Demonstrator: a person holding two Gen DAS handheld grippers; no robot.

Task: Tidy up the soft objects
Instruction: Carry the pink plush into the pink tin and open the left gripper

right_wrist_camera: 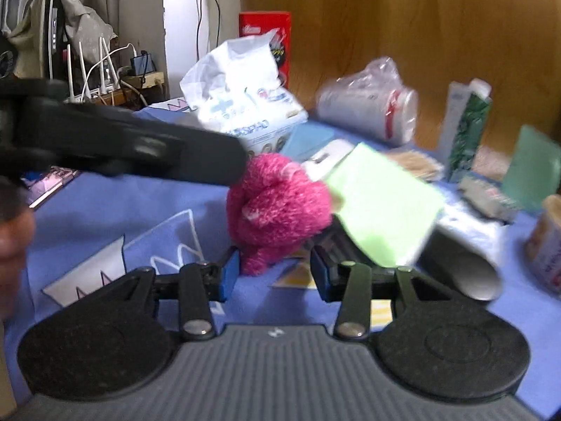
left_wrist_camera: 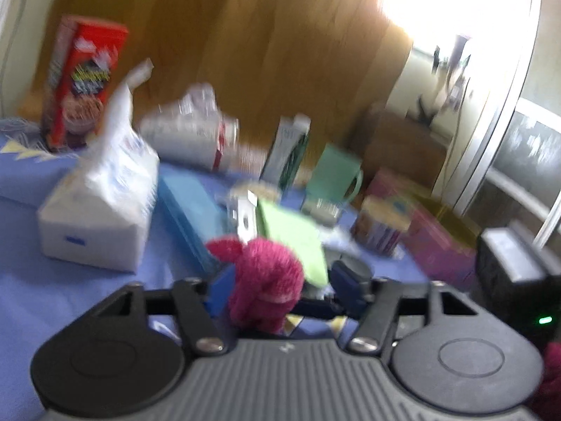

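On the blue cloth [right_wrist_camera: 105,210], the left gripper [left_wrist_camera: 278,289] pinches one end of a fuzzy pink sock [left_wrist_camera: 268,280]. The right gripper [right_wrist_camera: 275,273] pinches its other end, just left of a green sheet [right_wrist_camera: 382,207].

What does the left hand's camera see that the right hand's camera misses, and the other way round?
Only the left wrist view shows the bright window and a pink box at the cloth's far edge. Only the right wrist view shows a shelf of white aerials and cables and the cardboard tube. Both show the pink fluffy toy, the green sheet, the tissue pack, the red box and the blue cloth.
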